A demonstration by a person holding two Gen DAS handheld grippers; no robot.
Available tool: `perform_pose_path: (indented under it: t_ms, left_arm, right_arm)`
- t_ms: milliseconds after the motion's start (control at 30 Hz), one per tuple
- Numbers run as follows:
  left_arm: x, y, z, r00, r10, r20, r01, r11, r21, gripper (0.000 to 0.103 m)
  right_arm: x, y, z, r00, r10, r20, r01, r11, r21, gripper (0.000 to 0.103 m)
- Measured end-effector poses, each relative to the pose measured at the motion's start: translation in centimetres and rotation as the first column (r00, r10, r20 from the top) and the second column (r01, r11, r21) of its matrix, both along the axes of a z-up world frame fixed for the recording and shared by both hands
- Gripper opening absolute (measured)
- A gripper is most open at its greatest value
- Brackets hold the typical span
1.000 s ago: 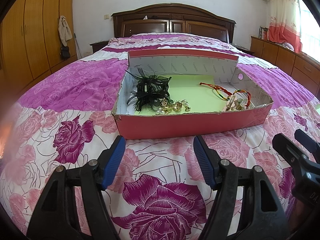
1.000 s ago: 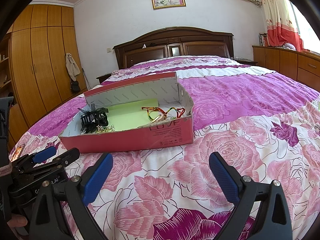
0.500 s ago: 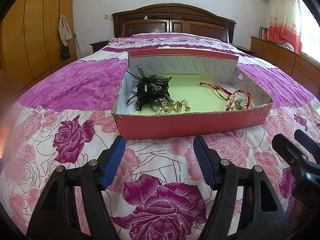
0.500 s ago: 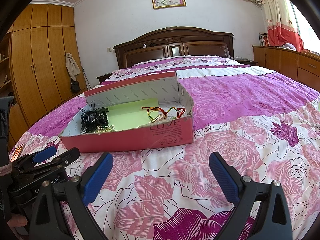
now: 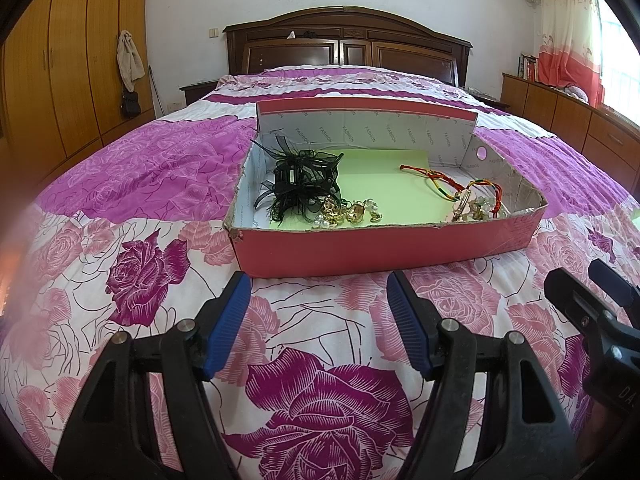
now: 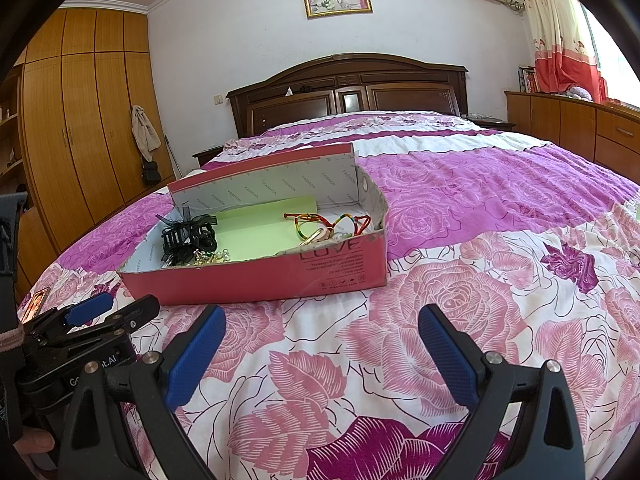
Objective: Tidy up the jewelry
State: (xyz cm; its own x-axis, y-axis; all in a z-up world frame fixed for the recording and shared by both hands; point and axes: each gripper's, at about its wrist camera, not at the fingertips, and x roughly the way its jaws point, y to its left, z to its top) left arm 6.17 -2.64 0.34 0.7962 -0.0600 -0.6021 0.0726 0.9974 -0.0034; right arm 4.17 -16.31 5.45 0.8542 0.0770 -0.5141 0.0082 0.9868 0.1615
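A bed covered with a rose-patterned pink and purple bedspread (image 5: 168, 168) filled the scene, backed by a dark wooden headboard (image 5: 348, 46) and a wooden wardrobe (image 5: 60, 64) on the left. A red cardboard box (image 5: 380, 248) was set on the bedspread, open at the top and lined with a light green sheet (image 5: 380, 178). Inside it, a black feathered hair clip (image 5: 302, 184) was placed at the left, gold and pearl pieces (image 5: 348, 212) lay just beside it near the front wall, and coloured cord bracelets (image 5: 452, 186) were located at the right. The left gripper (image 5: 318, 312) was held released, nothing between its fingers, above the bedspread just short of the box. The right gripper (image 6: 322, 344) was likewise spread wide and unloaded, near the box front.
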Motion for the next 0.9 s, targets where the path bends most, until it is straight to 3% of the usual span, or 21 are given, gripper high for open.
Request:
perform_pose_path:
  t_ms: [900]
  left_arm:
    - [-0.01, 0.07, -0.11, 1.000, 0.004, 0.000, -0.004, 1.000, -0.004, 0.063]
  right_arm:
    - [0.00, 0.04, 0.05, 1.000, 0.000, -0.001, 0.000, 1.000, 0.000, 0.099]
